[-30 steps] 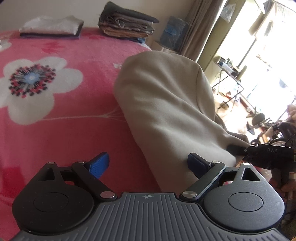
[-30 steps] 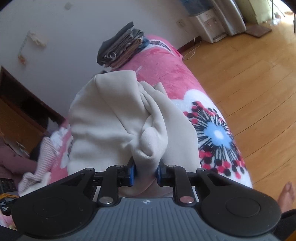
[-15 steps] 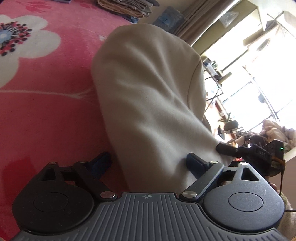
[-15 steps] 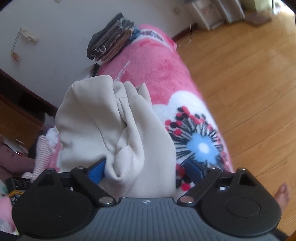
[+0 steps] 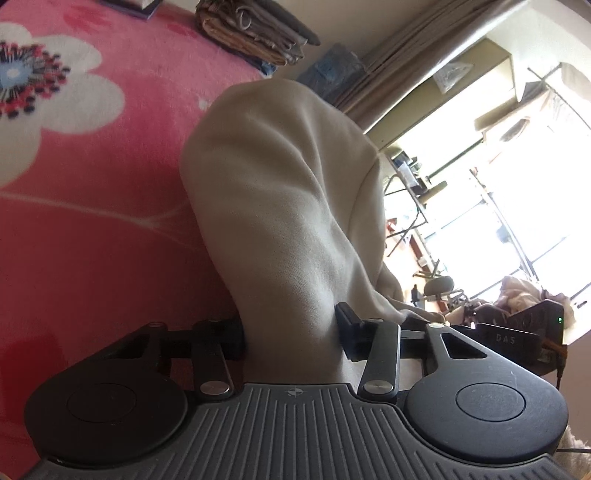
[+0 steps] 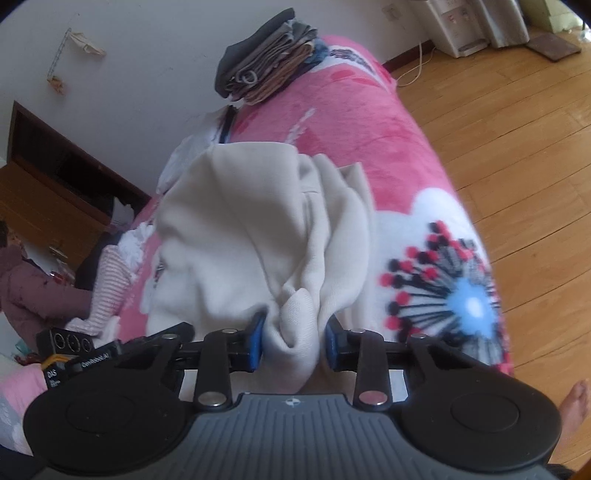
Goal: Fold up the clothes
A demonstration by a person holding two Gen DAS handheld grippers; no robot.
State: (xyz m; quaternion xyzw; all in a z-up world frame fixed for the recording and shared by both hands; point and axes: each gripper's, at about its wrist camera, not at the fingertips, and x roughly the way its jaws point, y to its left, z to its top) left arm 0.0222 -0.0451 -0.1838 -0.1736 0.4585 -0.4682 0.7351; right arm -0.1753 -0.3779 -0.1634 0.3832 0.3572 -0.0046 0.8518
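Left wrist view: the cream garment [image 5: 280, 206] is draped mid-frame on the pink blanket [image 5: 92, 221], not yet folded flat; folded stacks [image 5: 255, 29] are finished at the top. The left gripper [image 5: 290, 332], wide before, is closing around cloth.

Right wrist view: the right gripper [image 6: 293, 341], reopened earlier, is closing on a bunched fold at lower centre.

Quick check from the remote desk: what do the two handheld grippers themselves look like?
Both match: ribbed dark grey body, two round black discs, black linkage arms with silver rivets. The right gripper has blue finger pads. The left gripper looks all dark here. A black box lettered DAS sits behind it.
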